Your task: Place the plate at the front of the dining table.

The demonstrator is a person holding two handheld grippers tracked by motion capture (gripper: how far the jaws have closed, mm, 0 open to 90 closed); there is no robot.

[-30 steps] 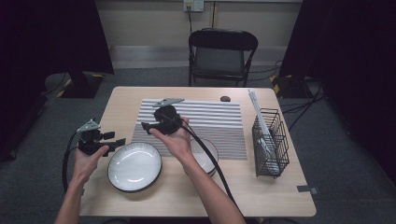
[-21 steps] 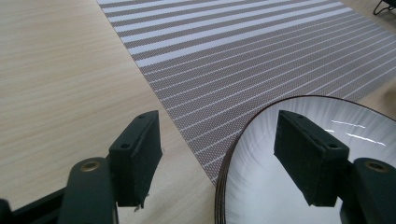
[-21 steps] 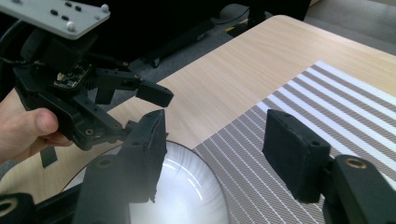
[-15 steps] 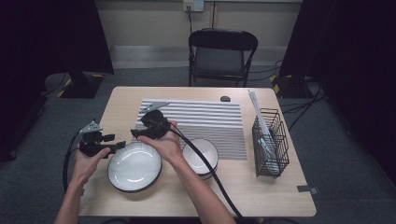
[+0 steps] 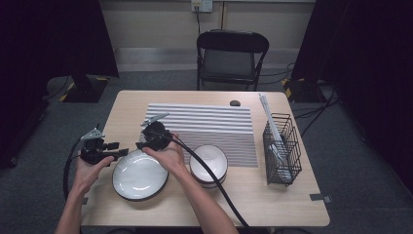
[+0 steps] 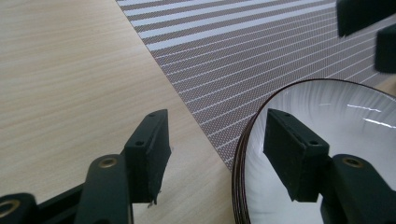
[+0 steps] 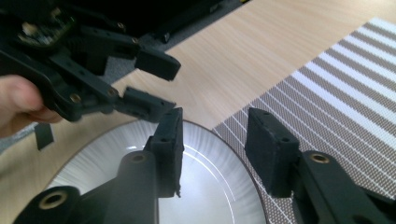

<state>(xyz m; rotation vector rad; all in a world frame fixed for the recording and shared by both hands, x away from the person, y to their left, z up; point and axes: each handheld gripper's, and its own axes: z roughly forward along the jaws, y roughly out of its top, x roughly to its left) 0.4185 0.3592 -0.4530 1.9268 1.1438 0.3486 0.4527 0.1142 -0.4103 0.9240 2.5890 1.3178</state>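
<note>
A white plate [image 5: 140,176] with a dark rim lies near the table's front edge, its far side overlapping the striped mat [image 5: 199,126]. My left gripper [image 5: 121,149] sits level at the plate's left rim. In the left gripper view the plate [image 6: 336,112] has its rim between the pads of the gripper [image 6: 215,135], which do not touch it. My right gripper [image 5: 146,143] reaches the far rim from above; its jaws [image 7: 215,135] also straddle the plate [image 7: 210,191] with gaps on both sides. Both pairs of jaws have just been closing. The left gripper [image 7: 140,84] also appears in the right gripper view.
A white bowl [image 5: 208,165] with a dark outside stands right of the plate. A black wire basket [image 5: 280,148] holding utensils is at the table's right side. A small dark object [image 5: 235,103] lies at the far edge, and a folding chair [image 5: 231,56] stands behind the table [image 5: 292,204].
My right hand has come left and down from over the mat to the plate's far rim. The left hand has stayed at the plate's left rim.
</note>
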